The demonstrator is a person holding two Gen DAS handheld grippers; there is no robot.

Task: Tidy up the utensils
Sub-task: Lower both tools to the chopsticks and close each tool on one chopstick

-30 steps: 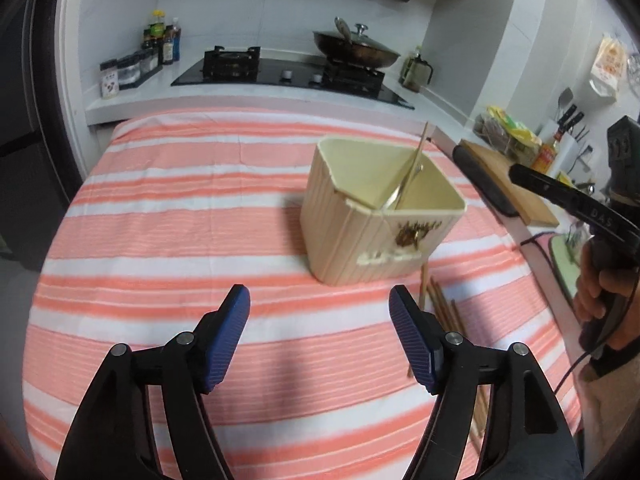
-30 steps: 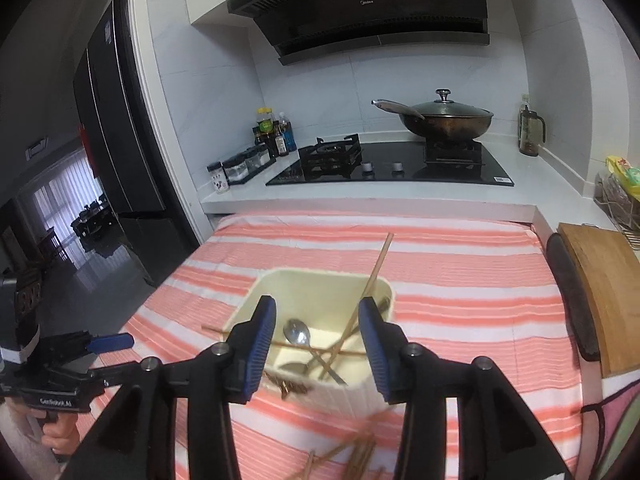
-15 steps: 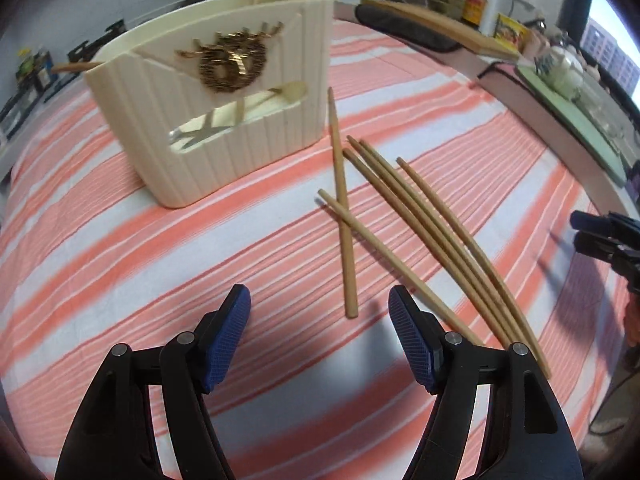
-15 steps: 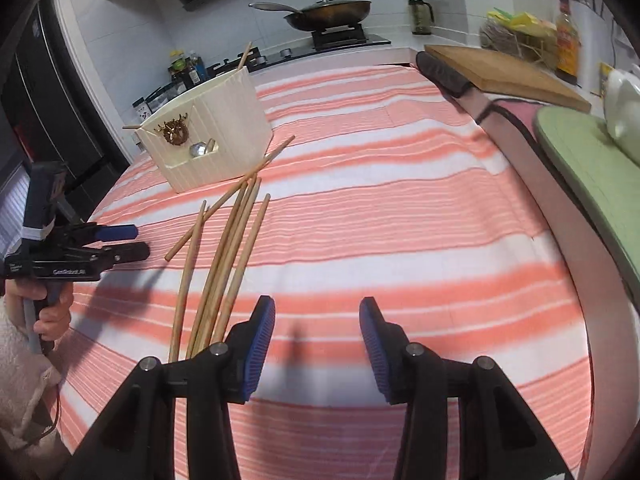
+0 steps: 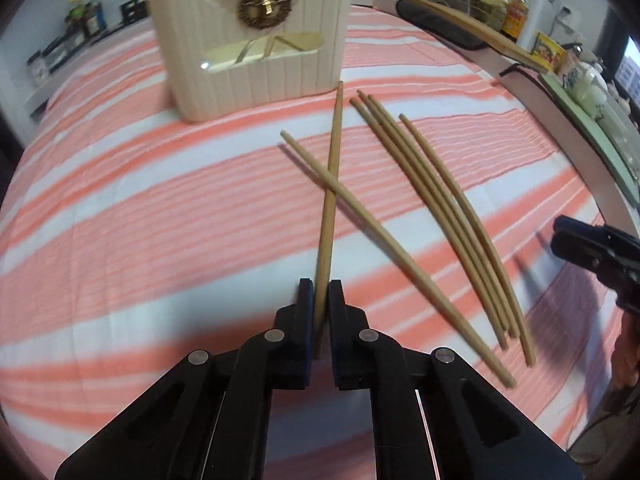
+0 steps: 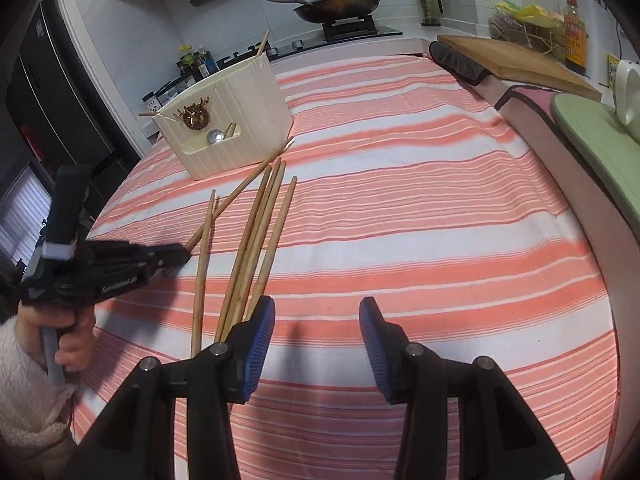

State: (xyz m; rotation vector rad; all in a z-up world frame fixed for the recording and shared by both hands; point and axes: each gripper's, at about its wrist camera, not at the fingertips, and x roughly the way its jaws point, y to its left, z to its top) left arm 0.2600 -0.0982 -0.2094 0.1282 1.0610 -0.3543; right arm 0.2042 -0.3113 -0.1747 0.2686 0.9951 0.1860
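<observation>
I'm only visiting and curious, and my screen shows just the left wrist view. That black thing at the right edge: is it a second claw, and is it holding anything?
Observer: Yes, it's the right claw. Its own camera shows it open, with only the striped cloth between its jaws.
Visitor: Is it close to those loose chopsticks?
Observer: Four chopsticks end right at its left side, but none lies between the jaws.
Visitor: And what's inside the cream box?
Observer: From that side, a silver spoon shows through the window in the box.
</observation>
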